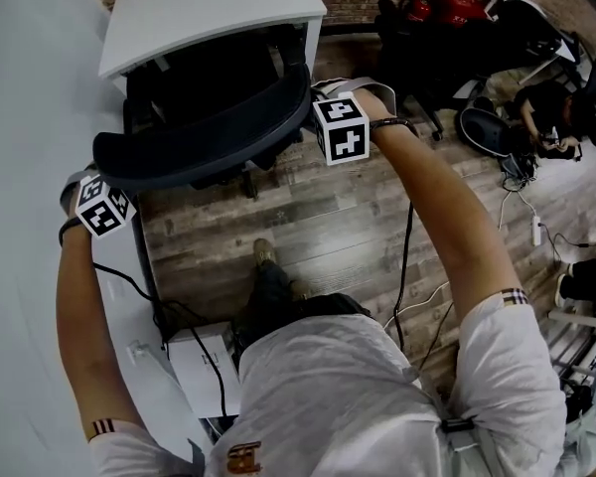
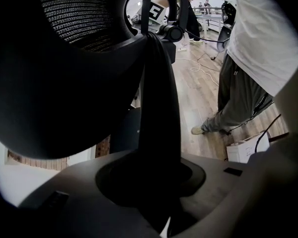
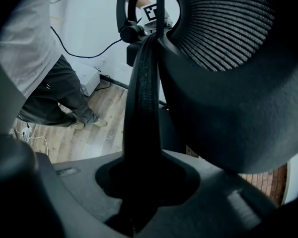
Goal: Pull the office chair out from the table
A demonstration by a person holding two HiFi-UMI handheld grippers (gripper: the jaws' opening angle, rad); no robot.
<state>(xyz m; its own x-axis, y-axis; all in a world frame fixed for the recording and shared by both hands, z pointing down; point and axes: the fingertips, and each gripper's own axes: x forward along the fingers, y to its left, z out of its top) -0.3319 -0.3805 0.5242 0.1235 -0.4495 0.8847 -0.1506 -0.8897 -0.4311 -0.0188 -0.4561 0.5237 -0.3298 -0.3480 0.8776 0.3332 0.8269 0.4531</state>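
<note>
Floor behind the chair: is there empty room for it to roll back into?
Yes. The wood floor is bare between the chair and the person's shoe, and to the shoe's right. The top of the white table is bare too. Crowded: bags and cables at the far right, and a white box by the person's feet.

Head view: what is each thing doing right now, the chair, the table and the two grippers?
chair: upright, close in front of the table, held at the top of its back by both grippers.
table: standing, top bare where it shows.
left gripper: shut on the left end of the chair's back.
right gripper: shut on the right end of the chair's back.
</note>
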